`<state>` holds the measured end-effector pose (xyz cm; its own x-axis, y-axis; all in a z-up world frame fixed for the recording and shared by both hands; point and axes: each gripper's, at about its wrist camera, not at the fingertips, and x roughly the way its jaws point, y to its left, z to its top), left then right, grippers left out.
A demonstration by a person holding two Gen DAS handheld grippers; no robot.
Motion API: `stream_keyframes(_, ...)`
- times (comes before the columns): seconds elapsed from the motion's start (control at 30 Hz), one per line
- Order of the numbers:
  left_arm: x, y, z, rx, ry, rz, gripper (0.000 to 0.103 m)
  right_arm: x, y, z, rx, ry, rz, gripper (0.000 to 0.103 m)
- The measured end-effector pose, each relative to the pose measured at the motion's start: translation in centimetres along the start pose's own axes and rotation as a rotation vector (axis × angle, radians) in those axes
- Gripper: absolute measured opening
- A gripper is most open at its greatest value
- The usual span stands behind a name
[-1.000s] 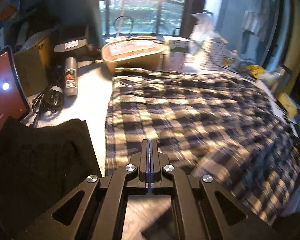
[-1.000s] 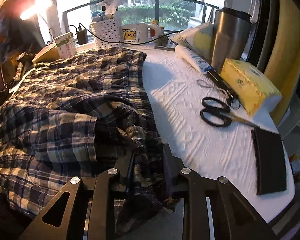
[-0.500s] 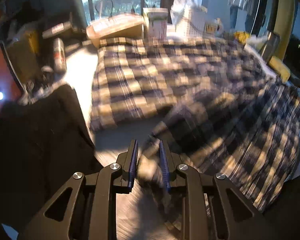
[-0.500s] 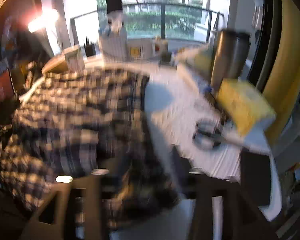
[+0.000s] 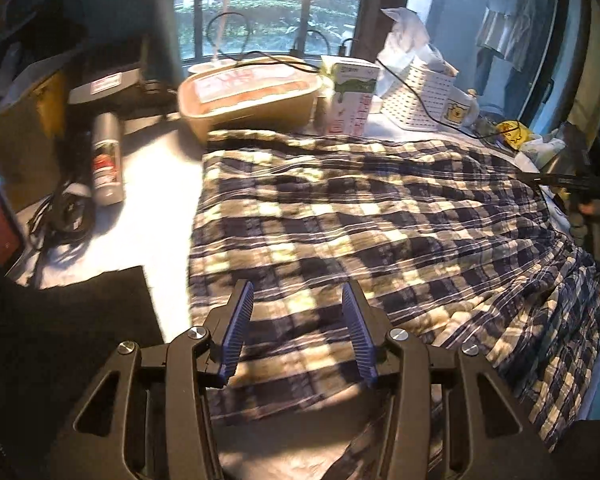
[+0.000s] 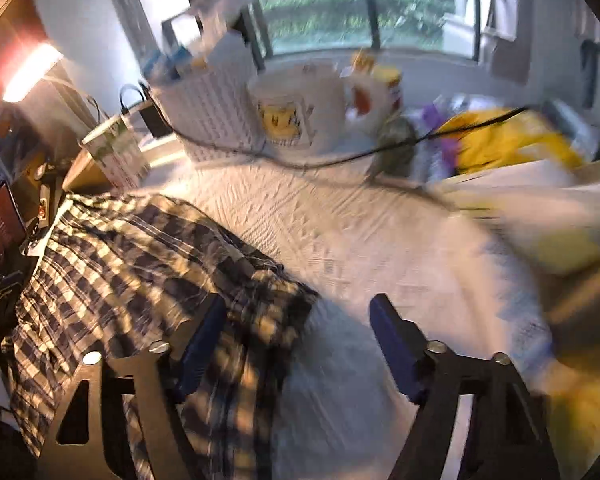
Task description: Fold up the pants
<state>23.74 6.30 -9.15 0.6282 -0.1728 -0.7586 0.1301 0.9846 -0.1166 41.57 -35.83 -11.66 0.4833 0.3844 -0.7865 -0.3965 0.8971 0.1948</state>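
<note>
Pants (image 5: 364, 232) take up most of the white table (image 5: 156, 184), plaid, spread out and wrinkly, with one edge draped off the near side. Left gripper (image 5: 298, 336) hangs right over the near part of them, jaws apart and opening, blue pads (image 5: 236, 340) clear of the cloth, so nothing is pinched. Just left of it there's a dark cloth (image 5: 68, 320) on the near corner.

Right gripper (image 6: 298, 344) is over the pants' right edge. Its jaws are wide but closing, with plaid under the left pad and bare table under the right one. That view is blurry, but it doesn't look like it's gripping anything.

Further back on the left: a spray can (image 5: 107, 160) lying down, next to a cable bundle (image 5: 62, 216). Behind the pants are a tan tub (image 5: 252, 100), a carton (image 5: 352, 96) and a white basket (image 5: 420, 96), touching or nearly. A mug (image 6: 296, 112) with a yellow face sits beside the basket, then the window.
</note>
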Motion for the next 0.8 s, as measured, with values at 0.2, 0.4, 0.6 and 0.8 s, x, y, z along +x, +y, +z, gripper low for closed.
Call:
stream_keyframes(0.2, 1.1, -0.3, 0.9, 0.021, 0.026, 0.000, 0.046, 1.4, 1.5, 0.8, -0.052, -0.005, -0.044, 0.024)
stream_keyframes(0.4, 0.5, -0.4, 1.7, 0.046, 0.009, 0.007, 0.046, 1.8, 1.1, 2.8, -0.070, -0.054, -0.299, 0.024)
stream_keyframes(0.6, -1.7, -1.6, -0.4, 0.067, -0.002, 0.001, 0.046, 0.8, 1.8, 1.6, -0.063, -0.029, -0.321, 0.051)
stream_keyframes(0.8, -3.6, -4.4, -4.5, 0.093, 0.014, -0.029, 0.046, -6.3, 5.2, -3.8, -0.158, -0.096, -0.305, 0.080)
